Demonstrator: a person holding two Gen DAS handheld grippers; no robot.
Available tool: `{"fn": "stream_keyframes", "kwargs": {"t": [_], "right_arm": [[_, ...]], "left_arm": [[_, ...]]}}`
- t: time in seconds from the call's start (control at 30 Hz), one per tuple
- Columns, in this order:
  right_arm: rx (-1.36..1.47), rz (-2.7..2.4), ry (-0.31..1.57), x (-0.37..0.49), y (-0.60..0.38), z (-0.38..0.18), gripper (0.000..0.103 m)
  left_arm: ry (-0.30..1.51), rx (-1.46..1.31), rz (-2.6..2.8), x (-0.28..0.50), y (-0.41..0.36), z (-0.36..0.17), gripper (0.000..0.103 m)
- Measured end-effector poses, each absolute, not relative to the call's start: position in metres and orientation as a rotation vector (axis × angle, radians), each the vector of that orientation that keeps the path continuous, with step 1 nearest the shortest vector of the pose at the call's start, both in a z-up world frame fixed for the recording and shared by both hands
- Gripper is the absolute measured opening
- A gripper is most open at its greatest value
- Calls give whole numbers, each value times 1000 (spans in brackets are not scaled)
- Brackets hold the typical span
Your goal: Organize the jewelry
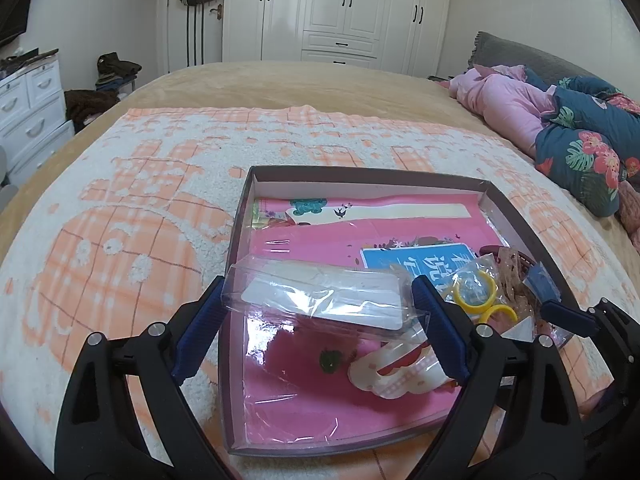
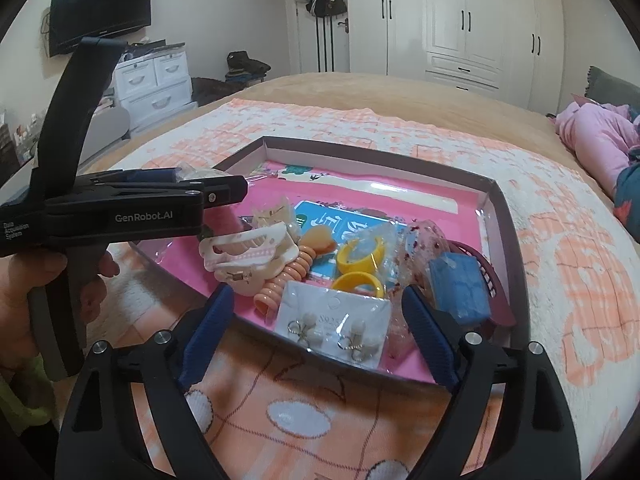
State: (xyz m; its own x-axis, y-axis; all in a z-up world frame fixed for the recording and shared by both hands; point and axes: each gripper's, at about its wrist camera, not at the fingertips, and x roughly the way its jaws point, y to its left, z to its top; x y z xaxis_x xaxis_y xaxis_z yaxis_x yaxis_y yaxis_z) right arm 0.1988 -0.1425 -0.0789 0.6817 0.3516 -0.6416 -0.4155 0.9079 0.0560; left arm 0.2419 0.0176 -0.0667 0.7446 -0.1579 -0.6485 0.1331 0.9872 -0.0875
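Note:
A shallow box (image 1: 362,173) with a pink lining lies on the bed; it also shows in the right wrist view (image 2: 490,192). My left gripper (image 1: 318,304) is shut on a clear plastic packet (image 1: 320,294) with a white card, held over the box's near left part. In the right wrist view the left gripper (image 2: 188,184) is seen side-on. My right gripper (image 2: 316,320) is open around an earring card (image 2: 332,320) at the box's near edge. In the box lie yellow rings (image 2: 360,268), a white hair clip (image 2: 248,256), a coiled orange hair tie (image 2: 288,284) and a blue block (image 2: 460,284).
An orange and white blanket (image 1: 132,208) covers the bed under the box. Pink and floral bedding (image 1: 560,120) is piled at the right. White wardrobes (image 1: 340,8) stand behind, and a drawer unit (image 2: 152,80) with a TV above it is at the left.

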Motion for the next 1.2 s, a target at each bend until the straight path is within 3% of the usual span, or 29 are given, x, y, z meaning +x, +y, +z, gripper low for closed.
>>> {"fn": "stream_keyframes", "kwargs": {"t": [0.87,1.2], "right_arm": [[-33,352,673,158,-183,-60,86],[-10,330,652,139,-198,-53,93]], "left_arm": [[622,-122,-134,178,28,-30,91],[587,-136,-137,139,28,-20,91]]}}
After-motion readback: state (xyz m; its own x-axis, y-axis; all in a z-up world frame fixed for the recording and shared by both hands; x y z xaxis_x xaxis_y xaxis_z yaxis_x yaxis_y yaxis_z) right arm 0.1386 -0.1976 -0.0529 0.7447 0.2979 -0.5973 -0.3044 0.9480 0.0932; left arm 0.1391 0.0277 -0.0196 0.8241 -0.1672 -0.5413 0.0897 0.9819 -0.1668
